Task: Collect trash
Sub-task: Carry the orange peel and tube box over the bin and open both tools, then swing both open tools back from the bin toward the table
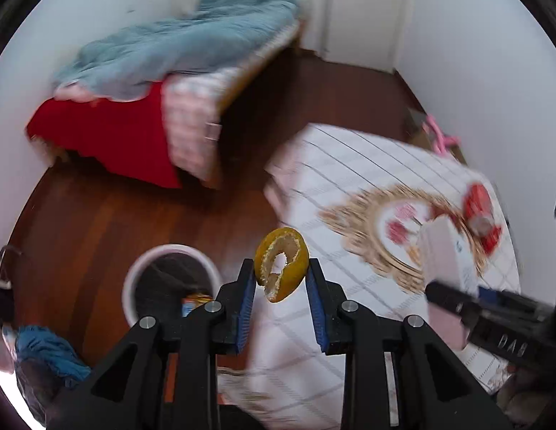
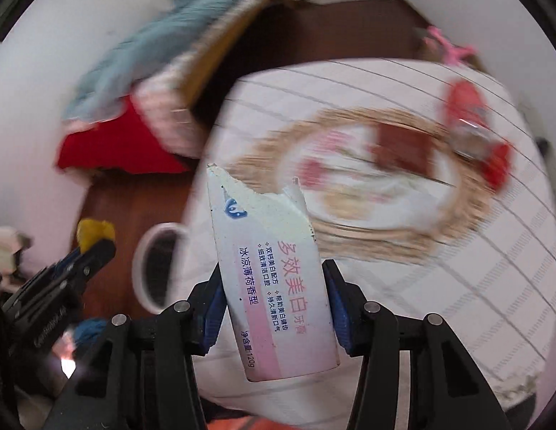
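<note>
Above the cloth-covered table (image 1: 353,165), the left gripper (image 1: 281,279) is pinching a curled, pithy orange peel (image 1: 282,263); the right gripper (image 2: 274,308) is clamping a torn cardboard toothpaste box (image 2: 274,283).

An orange-yellow peel (image 1: 282,264), a white-and-pink toothpaste box (image 2: 274,279) with blue logo, a red can (image 1: 478,211), and a white tablecloth (image 1: 367,165) with grey lines and gold wreath.

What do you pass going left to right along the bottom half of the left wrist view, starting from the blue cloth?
Blue cloth → white trash bin → orange peel in the left tongs → torn toothpaste box → red can.
</note>
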A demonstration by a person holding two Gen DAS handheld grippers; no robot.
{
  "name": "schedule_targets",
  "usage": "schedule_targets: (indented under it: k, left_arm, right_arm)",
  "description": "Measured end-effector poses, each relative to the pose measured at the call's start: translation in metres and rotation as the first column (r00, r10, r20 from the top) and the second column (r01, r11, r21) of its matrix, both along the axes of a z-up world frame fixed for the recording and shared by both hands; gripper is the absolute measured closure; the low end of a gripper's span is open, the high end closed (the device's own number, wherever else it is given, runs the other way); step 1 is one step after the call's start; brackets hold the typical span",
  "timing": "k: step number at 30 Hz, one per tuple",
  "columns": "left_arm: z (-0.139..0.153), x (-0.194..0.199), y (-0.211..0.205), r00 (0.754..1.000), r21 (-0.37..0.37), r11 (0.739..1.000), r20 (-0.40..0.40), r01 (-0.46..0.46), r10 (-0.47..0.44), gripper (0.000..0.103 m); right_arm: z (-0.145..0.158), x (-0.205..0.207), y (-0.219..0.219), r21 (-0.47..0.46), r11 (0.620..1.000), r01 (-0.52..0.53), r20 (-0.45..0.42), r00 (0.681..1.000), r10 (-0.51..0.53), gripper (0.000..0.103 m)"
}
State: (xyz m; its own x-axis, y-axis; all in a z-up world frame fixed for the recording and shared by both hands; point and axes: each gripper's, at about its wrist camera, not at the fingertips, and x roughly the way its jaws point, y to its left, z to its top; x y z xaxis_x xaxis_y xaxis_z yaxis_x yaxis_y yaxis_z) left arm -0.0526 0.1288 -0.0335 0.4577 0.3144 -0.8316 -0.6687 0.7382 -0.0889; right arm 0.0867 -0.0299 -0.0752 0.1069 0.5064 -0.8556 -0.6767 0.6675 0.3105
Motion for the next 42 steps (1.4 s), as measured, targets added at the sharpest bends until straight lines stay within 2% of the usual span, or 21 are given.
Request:
schedule_targets:
  k: [3,6,11,16,20,22,25,26,28,29,30,31,32,33,34,37,42]
  left_arm:
    - [-0.001,-0.035,0.040,0.997,-0.012,0.997,0.002,-0.076,0.076,0.078]
    - [-0.023,-0.071,0.084,0.985,-0.041,0.984,-0.034,-0.171,0.169,0.078]
    - [-0.102,-0.111,0.161,0.959,-0.195,0.941,-0.126,-0.277,0.256,0.078]
    - [-0.170,-0.120,0.206,0.948,-0.294,0.908,-0.205,-0.297,0.244,0.077]
    - [-0.201,-0.127,0.227,0.935,-0.347,0.877,-0.237,-0.334,0.262,0.074]
    - [-0.210,-0.129,0.232,0.932,-0.363,0.865,-0.237,-0.346,0.274,0.068]
    - [-0.215,-0.138,0.238,0.924,-0.373,0.849,-0.229,-0.374,0.306,0.042]
    - [-0.214,-0.140,0.238,0.921,-0.372,0.846,-0.226,-0.382,0.316,0.038]
    - [-0.214,-0.143,0.239,0.917,-0.376,0.839,-0.225,-0.393,0.329,0.037]
    - [-0.214,-0.145,0.240,0.915,-0.373,0.838,-0.226,-0.398,0.334,0.032]
    - [-0.213,-0.148,0.239,0.912,-0.366,0.838,-0.229,-0.404,0.340,0.024]
    - [-0.212,-0.151,0.239,0.908,-0.357,0.839,-0.235,-0.412,0.346,0.007]
    - [-0.211,-0.155,0.239,0.903,-0.340,0.841,-0.242,-0.421,0.354,0.002]
    - [-0.208,-0.159,0.238,0.898,-0.318,0.845,-0.249,-0.430,0.363,0.002]
    - [-0.206,-0.162,0.236,0.895,-0.304,0.848,-0.253,-0.435,0.368,0.002]
    - [-0.202,-0.169,0.229,0.885,-0.265,0.853,-0.263,-0.449,0.384,0.002]
    - [-0.195,-0.178,0.218,0.873,-0.231,0.854,-0.277,-0.466,0.402,0.002]
  right_arm:
    - [-0.002,-0.032,0.054,0.021,0.994,-0.108,-0.028,0.994,0.109,0.050]
    - [-0.020,-0.062,0.109,-0.008,0.983,-0.186,-0.041,0.982,0.186,0.050]
    - [-0.089,-0.099,0.206,-0.116,0.951,-0.288,-0.113,0.955,0.275,0.050]
    - [-0.168,-0.116,0.278,-0.244,0.912,-0.331,-0.195,0.938,0.288,0.050]
    - [-0.213,-0.117,0.313,-0.305,0.892,-0.334,-0.227,0.935,0.273,0.050]
    - [-0.228,-0.115,0.326,-0.315,0.887,-0.337,-0.231,0.934,0.273,0.050]
    - [-0.239,-0.103,0.341,-0.305,0.895,-0.325,-0.205,0.940,0.271,0.049]
    - [-0.240,-0.100,0.345,-0.304,0.898,-0.319,-0.189,0.944,0.271,0.048]
    - [-0.239,-0.096,0.350,-0.300,0.902,-0.310,-0.163,0.948,0.271,0.027]
    - [-0.238,-0.094,0.352,-0.300,0.904,-0.306,-0.153,0.950,0.271,0.014]
    - [-0.236,-0.093,0.353,-0.301,0.905,-0.302,-0.136,0.952,0.273,0.013]
    - [-0.233,-0.094,0.352,-0.304,0.905,-0.298,-0.125,0.954,0.272,0.013]
    - [-0.232,-0.093,0.351,-0.307,0.905,-0.293,-0.116,0.956,0.270,0.011]
    - [-0.229,-0.093,0.349,-0.308,0.907,-0.287,-0.109,0.958,0.266,0.003]
    - [-0.225,-0.094,0.345,-0.311,0.907,-0.284,-0.104,0.959,0.264,0.000]
    - [-0.213,-0.103,0.334,-0.333,0.900,-0.283,-0.063,0.959,0.278,0.000]
    - [-0.202,-0.125,0.314,-0.353,0.876,-0.328,-0.024,0.939,0.342,0.000]
